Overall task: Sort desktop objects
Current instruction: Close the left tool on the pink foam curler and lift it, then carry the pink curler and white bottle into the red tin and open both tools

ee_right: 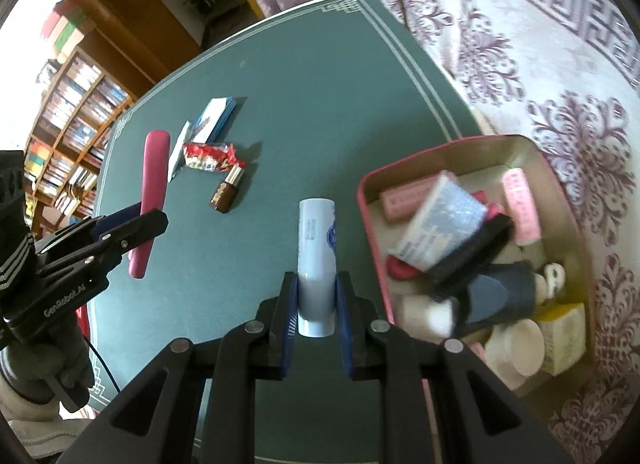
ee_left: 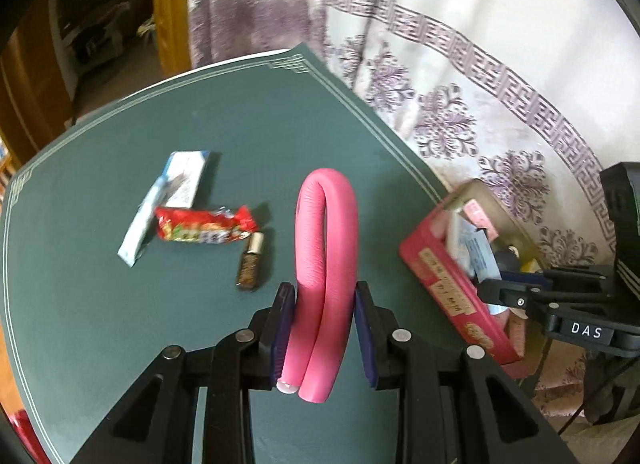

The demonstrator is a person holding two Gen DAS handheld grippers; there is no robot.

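My left gripper [ee_left: 325, 296] is shut on a folded pink foam roller [ee_left: 326, 248], held above the green mat [ee_left: 120, 324]; it also shows in the right wrist view [ee_right: 150, 199]. My right gripper [ee_right: 316, 284] is shut on a pale blue tube [ee_right: 316, 248], held above the mat just left of the pink tin box [ee_right: 472, 264]. The box holds several items. On the mat lie a red snack wrapper [ee_left: 204, 225], a small brown bottle [ee_left: 251, 264], a white sachet [ee_left: 140, 223] and a blue-white carton [ee_left: 186, 177].
The pink tin box [ee_left: 452, 280] sits at the mat's right edge on a purple-patterned white cloth [ee_left: 500, 103]. A bookshelf [ee_right: 72, 123] and wooden furniture stand beyond the mat's far left side.
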